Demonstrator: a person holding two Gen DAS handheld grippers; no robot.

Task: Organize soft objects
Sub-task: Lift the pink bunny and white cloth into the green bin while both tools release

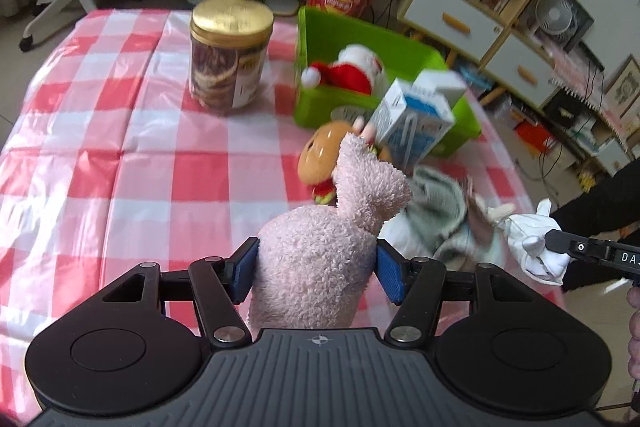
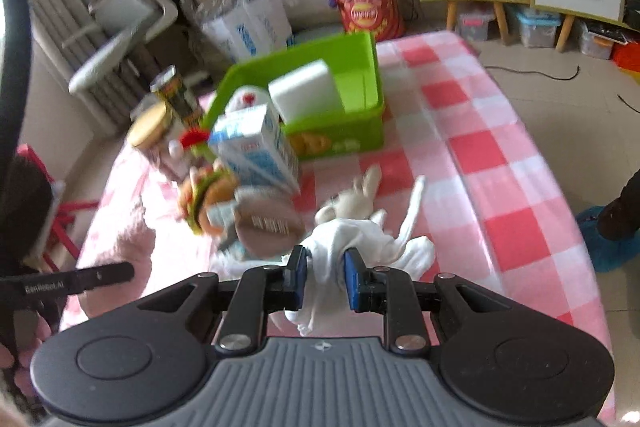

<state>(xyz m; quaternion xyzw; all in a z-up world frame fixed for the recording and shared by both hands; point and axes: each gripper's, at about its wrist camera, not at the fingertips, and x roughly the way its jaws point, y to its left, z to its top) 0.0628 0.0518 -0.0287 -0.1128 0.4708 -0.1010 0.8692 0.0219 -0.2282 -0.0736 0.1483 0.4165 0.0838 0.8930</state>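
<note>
At the bottom centre of the left wrist view, the left tool [image 1: 316,269] is closed partway on a fluffy pale pink plush toy [image 1: 320,259], its blue pads pressing the toy's sides; the toy's long ear rises toward the middle of the frame. In the right wrist view, the right tool [image 2: 326,277] at lower centre is clamped nearly shut on a bunched white cloth [image 2: 360,247], which trails onto the red-and-white checked plastic tablecloth covering the table [image 2: 500,155].

Just beyond the cloth lies a cream plush animal with long ears [image 2: 352,203]. To the left of centre sit a round brown disc with a barcode [image 2: 266,223], blurred, and a plush hamburger [image 2: 208,195]. Behind these, a blue-and-white milk carton [image 2: 256,151] stands tilted, near the front wall of a bright green plastic bin [image 2: 360,75]. Inside the bin, a white rectangular block [image 2: 306,89] shows from the right wrist, and a red-and-white Santa plush [image 1: 352,69] from the left wrist.

Upper left of centre in the left wrist view, a clear cookie jar with a gold lid [image 1: 230,55] stands on the table, well apart from the bin.
</note>
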